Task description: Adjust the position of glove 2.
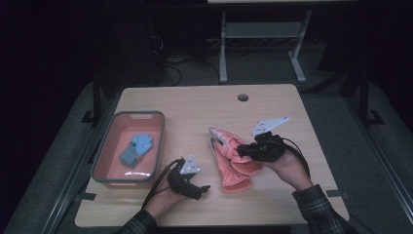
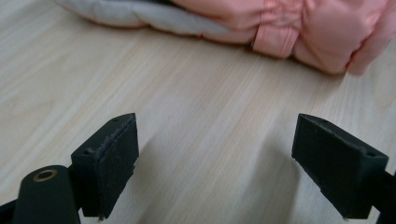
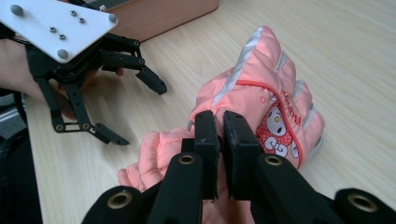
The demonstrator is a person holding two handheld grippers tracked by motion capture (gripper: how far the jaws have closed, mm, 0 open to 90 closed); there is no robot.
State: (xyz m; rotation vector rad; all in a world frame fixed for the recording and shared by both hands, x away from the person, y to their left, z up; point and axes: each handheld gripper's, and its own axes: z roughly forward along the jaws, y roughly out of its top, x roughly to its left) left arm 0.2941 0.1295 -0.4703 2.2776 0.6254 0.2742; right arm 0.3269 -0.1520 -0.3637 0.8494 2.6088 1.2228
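Two pink padded gloves lie near the table's middle. My right gripper (image 1: 242, 151) (image 3: 221, 133) is shut on the upper pink glove (image 1: 226, 143) (image 3: 267, 77), pinching a fold of its fabric near the cuff and tilting it up off the table. The second pink glove (image 1: 237, 179) lies under and in front of it. My left gripper (image 1: 202, 189) (image 2: 215, 170) rests low over the bare wood to the left of the gloves, jaws wide open with nothing between them; the pink glove (image 2: 299, 28) lies just beyond its tips. The right gripper view shows the left gripper (image 3: 140, 112) open.
A pink basket with a grey rim (image 1: 161, 139) stands at the table's left and holds a pair of blue gloves (image 1: 138, 147). A round cable hole (image 1: 242, 97) sits near the table's far edge. A white table frame (image 1: 223, 48) stands behind.
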